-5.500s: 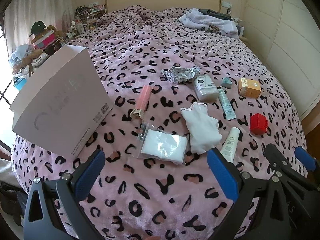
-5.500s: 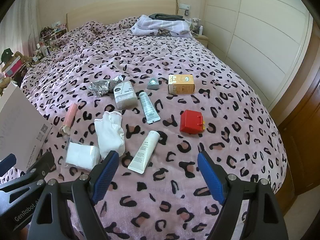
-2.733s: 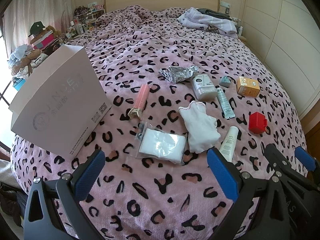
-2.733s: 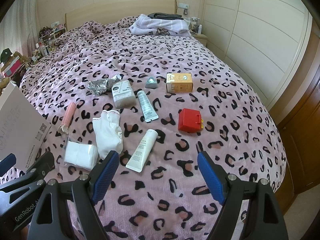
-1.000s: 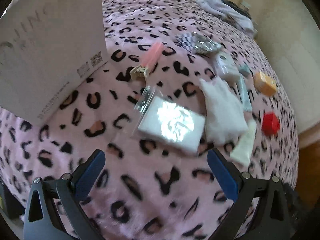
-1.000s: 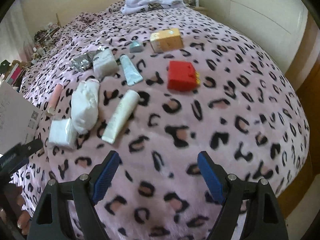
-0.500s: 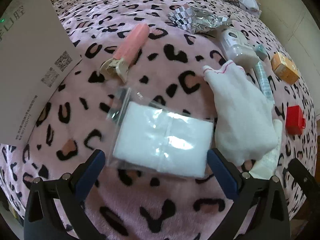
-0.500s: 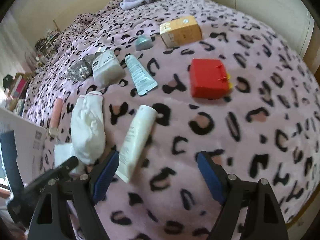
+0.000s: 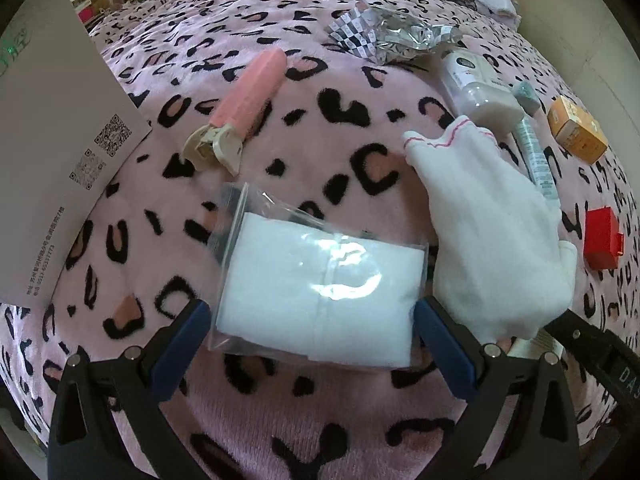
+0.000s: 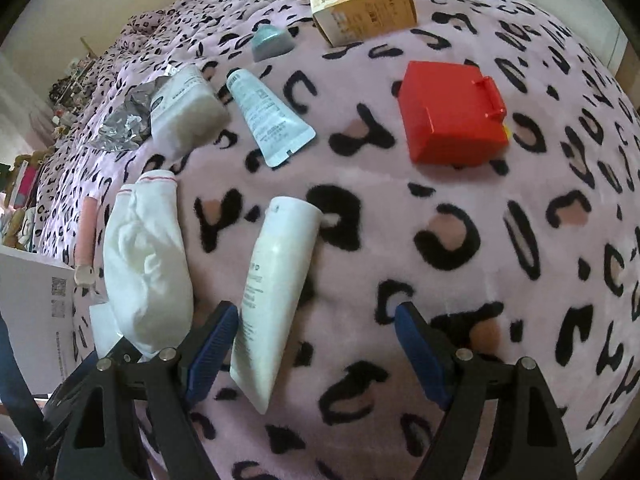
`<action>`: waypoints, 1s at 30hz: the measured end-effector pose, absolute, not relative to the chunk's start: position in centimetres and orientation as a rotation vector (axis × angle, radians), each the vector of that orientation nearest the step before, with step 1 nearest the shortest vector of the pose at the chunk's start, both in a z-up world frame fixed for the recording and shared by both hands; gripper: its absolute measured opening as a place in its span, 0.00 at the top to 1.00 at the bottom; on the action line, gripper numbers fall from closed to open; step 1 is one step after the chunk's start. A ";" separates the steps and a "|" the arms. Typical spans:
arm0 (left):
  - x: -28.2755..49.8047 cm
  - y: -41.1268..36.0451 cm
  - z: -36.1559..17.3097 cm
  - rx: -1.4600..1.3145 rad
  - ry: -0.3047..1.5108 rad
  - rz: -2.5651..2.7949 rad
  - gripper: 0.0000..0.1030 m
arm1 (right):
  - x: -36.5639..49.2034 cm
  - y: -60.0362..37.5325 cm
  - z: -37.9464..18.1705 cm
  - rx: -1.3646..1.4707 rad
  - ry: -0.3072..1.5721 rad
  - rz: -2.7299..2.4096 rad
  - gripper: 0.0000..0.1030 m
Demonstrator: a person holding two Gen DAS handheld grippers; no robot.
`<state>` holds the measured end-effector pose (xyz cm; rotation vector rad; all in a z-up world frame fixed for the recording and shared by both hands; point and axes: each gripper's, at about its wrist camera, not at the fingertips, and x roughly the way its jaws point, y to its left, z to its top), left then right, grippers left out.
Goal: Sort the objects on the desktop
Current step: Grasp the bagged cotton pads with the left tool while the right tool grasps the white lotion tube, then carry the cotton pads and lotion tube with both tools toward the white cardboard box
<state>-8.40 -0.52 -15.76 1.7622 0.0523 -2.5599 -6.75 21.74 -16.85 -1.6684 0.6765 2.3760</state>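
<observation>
Pick-up stage: both grippers, left (image 9: 312, 330) and right (image 10: 316, 330), spread wide, empty. Next: close on bag (image 9: 320, 276), tube (image 10: 276, 292).

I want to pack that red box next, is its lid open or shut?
Shut. The red box lies on the bedspread with its lid flat against the body and no gap showing; its clasp tab sits at the right edge.

Your left gripper (image 9: 310, 332) is spread wide, pointing toward 12 o'clock; your right gripper (image 10: 316, 334) is likewise wide, pointing toward 12.
</observation>
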 end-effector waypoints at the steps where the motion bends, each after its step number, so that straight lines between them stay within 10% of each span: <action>1: -8.3 -0.6 -15.7 1.761 0.051 -2.562 0.00 | -6.8 21.6 -16.9 -1.669 0.679 2.375 0.19; 12: -8.1 -0.7 -16.2 1.769 0.051 -2.573 0.00 | -6.9 20.5 -17.3 -1.563 0.717 2.393 0.21; 16: -8.0 -0.6 -16.2 1.751 0.044 -2.566 0.00 | -6.9 20.3 -17.1 -1.549 0.696 2.439 0.53; 18: -8.2 -0.2 -16.3 1.740 0.061 -2.568 0.05 | -7.0 20.1 -17.1 -1.561 0.706 2.467 0.67; 30: -7.9 -0.4 -15.3 1.691 0.073 -2.580 0.40 | -5.8 20.3 -15.9 -1.526 0.673 2.510 0.76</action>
